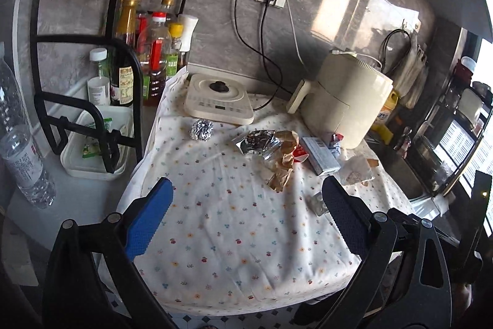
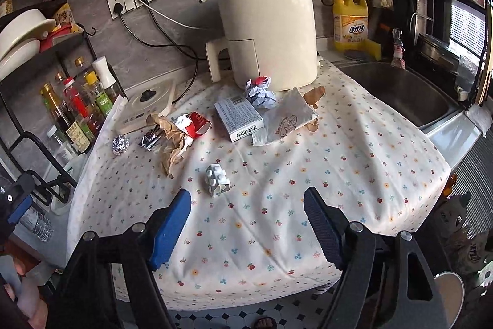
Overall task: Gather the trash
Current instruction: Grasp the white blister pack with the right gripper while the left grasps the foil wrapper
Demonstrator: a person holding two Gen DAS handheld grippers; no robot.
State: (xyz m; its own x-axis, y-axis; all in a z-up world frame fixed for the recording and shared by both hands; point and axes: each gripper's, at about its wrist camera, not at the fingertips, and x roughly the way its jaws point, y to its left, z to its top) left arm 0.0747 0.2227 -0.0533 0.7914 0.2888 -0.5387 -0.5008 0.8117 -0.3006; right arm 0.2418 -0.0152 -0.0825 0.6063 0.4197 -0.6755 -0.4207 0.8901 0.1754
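the main risk from here is a sloppy pinch: the floral cloth [image 2: 308, 162] lies in loose folds, so pads that drop too low on a small scrap could catch the fabric and drag everything on it, including the litter resting against the air fryer [image 2: 268, 33]. both claws are spread and hold nothing. just ahead of the right gripper [image 2: 246, 224], toward its blue finger, lies a used blister pack [image 2: 217, 179], white and bumpy, bent at one end. beyond it sit a small printed box [image 2: 238, 119], a flat paper pouch [image 2: 285, 121] and a crushed blue-white wad [image 2: 260, 94]. ahead of the left gripper [image 1: 246, 215], well apart, are crumpled brown paper [image 1: 282, 165], torn foil [image 1: 257, 141] and a foil ball [image 1: 201, 129]; the blister pack probably shows beside its dark finger, half hidden.
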